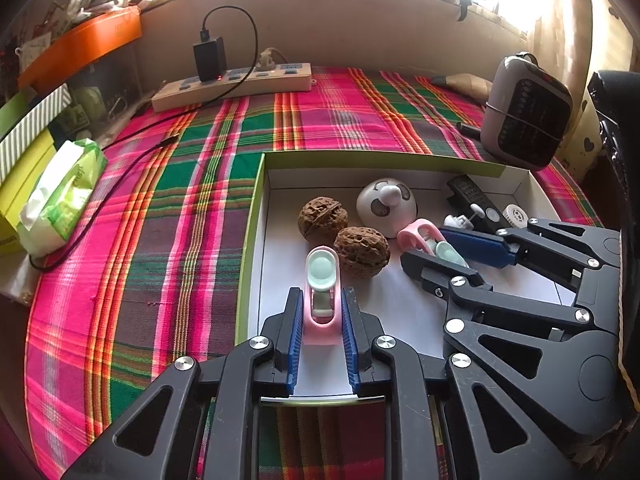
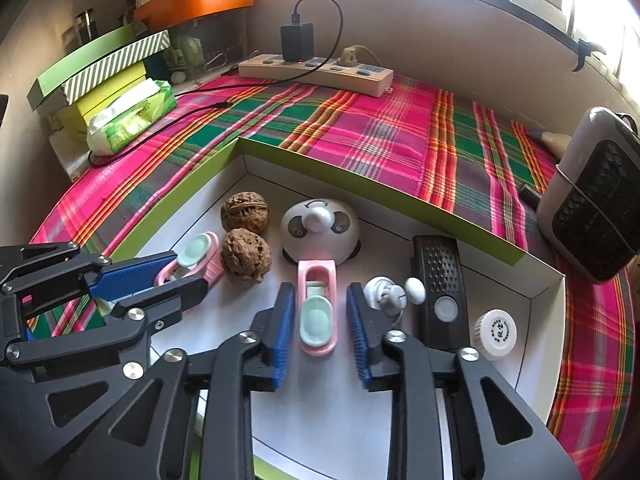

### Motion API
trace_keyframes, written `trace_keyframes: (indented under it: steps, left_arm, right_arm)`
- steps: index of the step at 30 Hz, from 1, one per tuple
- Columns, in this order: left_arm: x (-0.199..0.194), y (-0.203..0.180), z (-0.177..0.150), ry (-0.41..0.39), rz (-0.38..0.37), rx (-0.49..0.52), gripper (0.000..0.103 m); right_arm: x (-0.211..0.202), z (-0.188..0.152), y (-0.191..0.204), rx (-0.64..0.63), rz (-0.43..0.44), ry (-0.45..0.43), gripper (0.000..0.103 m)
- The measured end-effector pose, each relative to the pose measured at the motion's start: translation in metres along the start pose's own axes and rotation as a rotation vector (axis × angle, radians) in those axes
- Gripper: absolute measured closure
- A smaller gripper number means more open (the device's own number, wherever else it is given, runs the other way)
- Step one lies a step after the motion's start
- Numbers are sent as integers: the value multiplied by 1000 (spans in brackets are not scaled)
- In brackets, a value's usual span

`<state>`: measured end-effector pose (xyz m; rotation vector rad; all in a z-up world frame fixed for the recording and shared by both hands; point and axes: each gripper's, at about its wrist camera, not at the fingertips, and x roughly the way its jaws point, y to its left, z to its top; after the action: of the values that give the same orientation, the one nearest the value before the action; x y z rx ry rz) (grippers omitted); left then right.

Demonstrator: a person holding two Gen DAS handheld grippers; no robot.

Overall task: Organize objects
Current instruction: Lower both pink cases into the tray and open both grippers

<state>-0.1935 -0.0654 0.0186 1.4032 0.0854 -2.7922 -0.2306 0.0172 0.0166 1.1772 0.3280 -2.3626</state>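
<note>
Both pink clips lie inside the green-rimmed box, which rests on the plaid-covered table.

Left hand-held gripper: clenched on the rear of one pink clip, blue pads against both its sides. The clip lies on the box floor, its mint lever end just beside the nearer walnut.

Right hand-held gripper: released. Its blue pads stand clear on either side of the second pink clip, with a visible gap at each side. That clip rests flat on the box floor, in front of the panda-faced dome.

Other contents: a second walnut, a black remote, a white cap and a small grey-white fitting.

Risks, as judged:
- The left grip sits at the clip's tail; lifting could let the clip pivot or slip from the pads.
- If the left clip slides forward, its tip could push the nearer walnut, which is round and likely to roll.
- The right pad nearest the grey-white fitting could catch and drag it on withdrawal, since the two are just beside each other.
- The two hand-held grippers work close together and could foul each other.
</note>
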Motion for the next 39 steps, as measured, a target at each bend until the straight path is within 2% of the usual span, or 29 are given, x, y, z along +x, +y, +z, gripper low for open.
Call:
trace_keyframes:
  steps: [11,15,30,34,39]
  left_arm:
    - [-4,2,-1,-4,-2,-7,80]
    - [-11,3,-1,-16,10,-12,74]
    - [-26,4,-8,-32,0,-23,73]
    - [-30,6,-10,-39,5,-29,71]
    - [-36,9,-14,-46,6,-36,71]
  right_arm:
    - [-1,-1,-2,12,2,1,70]
    - [-5,-1,-2,11,2,-7,70]
    - [-19,-5,0,25,-14,-26,69]
    - [-24,-7,2,26,-9,-40,55]
    - [-30,-9,6,31,-14,-47,55]
